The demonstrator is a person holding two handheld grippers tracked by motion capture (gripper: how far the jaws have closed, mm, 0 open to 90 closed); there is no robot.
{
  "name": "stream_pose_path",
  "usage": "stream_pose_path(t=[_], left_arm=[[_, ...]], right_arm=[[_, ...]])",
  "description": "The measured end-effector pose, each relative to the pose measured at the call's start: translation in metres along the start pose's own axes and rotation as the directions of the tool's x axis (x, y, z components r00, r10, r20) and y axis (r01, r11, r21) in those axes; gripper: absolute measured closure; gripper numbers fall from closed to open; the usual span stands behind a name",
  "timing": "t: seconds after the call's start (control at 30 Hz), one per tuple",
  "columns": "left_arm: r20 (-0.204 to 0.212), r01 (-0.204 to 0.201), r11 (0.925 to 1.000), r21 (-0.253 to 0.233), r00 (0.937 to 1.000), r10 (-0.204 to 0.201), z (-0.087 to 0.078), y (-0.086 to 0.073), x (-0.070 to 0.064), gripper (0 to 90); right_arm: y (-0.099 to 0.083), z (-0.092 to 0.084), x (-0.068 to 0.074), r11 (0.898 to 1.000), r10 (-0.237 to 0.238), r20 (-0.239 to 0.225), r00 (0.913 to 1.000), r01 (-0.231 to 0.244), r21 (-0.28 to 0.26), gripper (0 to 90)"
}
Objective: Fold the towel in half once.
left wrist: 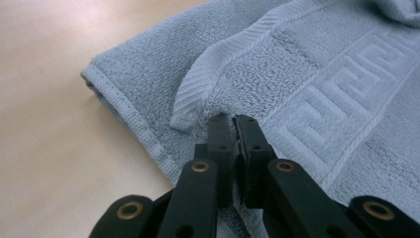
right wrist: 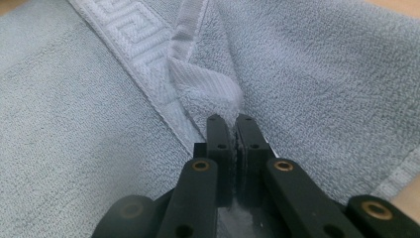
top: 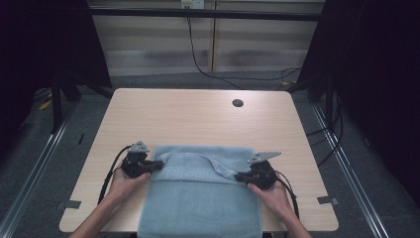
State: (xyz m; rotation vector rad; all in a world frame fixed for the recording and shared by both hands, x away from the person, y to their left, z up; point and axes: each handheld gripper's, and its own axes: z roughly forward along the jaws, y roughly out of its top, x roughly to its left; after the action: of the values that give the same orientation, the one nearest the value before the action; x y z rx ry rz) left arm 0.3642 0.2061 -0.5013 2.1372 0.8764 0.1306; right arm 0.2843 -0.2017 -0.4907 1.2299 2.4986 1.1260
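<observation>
A light blue towel with a woven key-pattern border lies on the near half of the wooden table and hangs over its front edge. Its far end is folded back toward the person. My left gripper is shut on the folded end's left corner, low over the towel. My right gripper is shut on the right corner. In the left gripper view the jaws of the left gripper pinch the hem of the towel. In the right gripper view the right gripper pinches a bunched corner of the towel.
A round cable hole sits near the table's far right. Bare tabletop stretches beyond the towel and beside it. Black frames and cables stand behind and at both sides of the table. Tape marks lie at the front corners.
</observation>
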Motion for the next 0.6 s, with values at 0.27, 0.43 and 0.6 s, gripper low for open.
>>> stream_pose_path(t=[0.27, 0.43, 0.6], left_arm=[[-0.106, 0.028, 0.9993, 0.023, 0.9941, -0.025, 0.033, 0.043, 0.027, 86.3], [-0.126, 0.063, 0.9979, -0.016, 0.9899, -0.064, 0.043, 0.052, 0.047, 86.3], [-0.157, 0.091, 0.9951, -0.038, 0.9828, -0.096, 0.053, 0.062, 0.058, 86.2]], right_arm=[[0.039, 0.025, -0.039, 0.999, 0.038, 0.097, 0.9946, -0.039, 0.012, 87.1], [0.058, 0.041, -0.069, 0.996, 0.085, 0.113, 0.99, -0.082, -0.032, 87.1], [0.072, 0.055, -0.081, 0.992, 0.119, 0.16, 0.9798, -0.11, -0.069, 87.1]])
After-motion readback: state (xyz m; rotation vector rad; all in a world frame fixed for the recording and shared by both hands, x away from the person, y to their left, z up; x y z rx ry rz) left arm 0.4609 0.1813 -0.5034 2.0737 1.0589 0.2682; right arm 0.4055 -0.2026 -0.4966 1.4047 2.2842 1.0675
